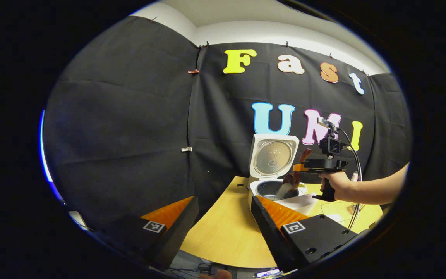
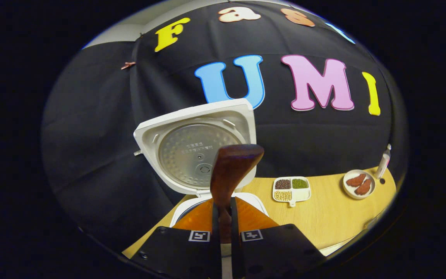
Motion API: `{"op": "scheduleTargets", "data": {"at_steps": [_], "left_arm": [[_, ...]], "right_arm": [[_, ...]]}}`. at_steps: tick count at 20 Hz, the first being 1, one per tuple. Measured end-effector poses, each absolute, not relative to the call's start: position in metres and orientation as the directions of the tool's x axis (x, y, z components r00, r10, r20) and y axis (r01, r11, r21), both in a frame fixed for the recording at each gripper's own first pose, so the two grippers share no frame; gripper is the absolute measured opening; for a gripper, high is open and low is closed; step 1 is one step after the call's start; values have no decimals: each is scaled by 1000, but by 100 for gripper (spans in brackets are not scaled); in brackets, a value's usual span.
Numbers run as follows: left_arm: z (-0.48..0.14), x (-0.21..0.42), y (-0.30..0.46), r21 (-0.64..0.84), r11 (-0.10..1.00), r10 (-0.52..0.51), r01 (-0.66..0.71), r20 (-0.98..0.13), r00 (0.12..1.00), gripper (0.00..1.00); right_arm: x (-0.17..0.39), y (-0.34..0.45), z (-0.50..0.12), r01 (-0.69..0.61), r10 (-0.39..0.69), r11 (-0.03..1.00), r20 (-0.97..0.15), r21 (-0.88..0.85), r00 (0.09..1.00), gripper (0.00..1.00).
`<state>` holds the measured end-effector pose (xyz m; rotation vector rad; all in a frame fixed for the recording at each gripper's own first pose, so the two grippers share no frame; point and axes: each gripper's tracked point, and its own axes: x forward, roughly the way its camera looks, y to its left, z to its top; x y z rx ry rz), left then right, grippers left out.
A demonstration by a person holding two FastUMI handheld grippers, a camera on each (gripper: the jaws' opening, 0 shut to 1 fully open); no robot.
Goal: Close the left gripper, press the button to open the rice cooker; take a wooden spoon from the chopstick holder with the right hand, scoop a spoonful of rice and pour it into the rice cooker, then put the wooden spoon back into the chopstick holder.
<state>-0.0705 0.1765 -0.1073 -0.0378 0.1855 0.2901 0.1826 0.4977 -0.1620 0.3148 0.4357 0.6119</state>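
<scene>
Clearly the right gripper [image 1: 298, 167] is the working one: its fingers are pinched shut on the handle of the wooden spoon [image 2: 229, 174], which in the right gripper view runs straight out along the fingers toward the raised lid. In the left gripper view the spoon's long axis slopes down from those fingers, its bowl end dipping over the open pot of the rice cooker [image 1: 271, 170], something pale at the tip, probably rice being tipped in. The left gripper [image 1: 223, 217] hangs back over the near edge of the wooden surface [image 1: 223, 232], fingers spread wide and empty. A divided dish of beans [image 2: 290, 188] and a small plate [image 2: 358, 183] sit to the right. I cannot make out the chopstick holder, so the return path stays uncertain.
</scene>
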Motion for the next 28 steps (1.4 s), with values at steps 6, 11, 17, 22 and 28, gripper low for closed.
{"op": "scheduleTargets", "data": {"at_steps": [6,11,17,22,28], "left_arm": [[-85,-73,177,84,951,305,-296,-111,946,95],[-79,-73,174,213,936,306,-282,-90,948,96],[-78,-68,169,241,937,279,-252,-81,957,96],[-82,-71,171,230,939,280,-255,-82,957,96],[-89,-78,172,215,941,288,-262,-97,953,97]], "right_arm": [[179,509,-152,-577,641,766,-279,284,715,14],[170,519,-149,-654,667,741,-271,149,694,14],[159,532,-140,-720,699,694,-255,16,668,14],[154,537,-133,-748,713,655,-239,-111,659,14],[140,545,-131,-772,736,607,-233,-190,635,14]]}}
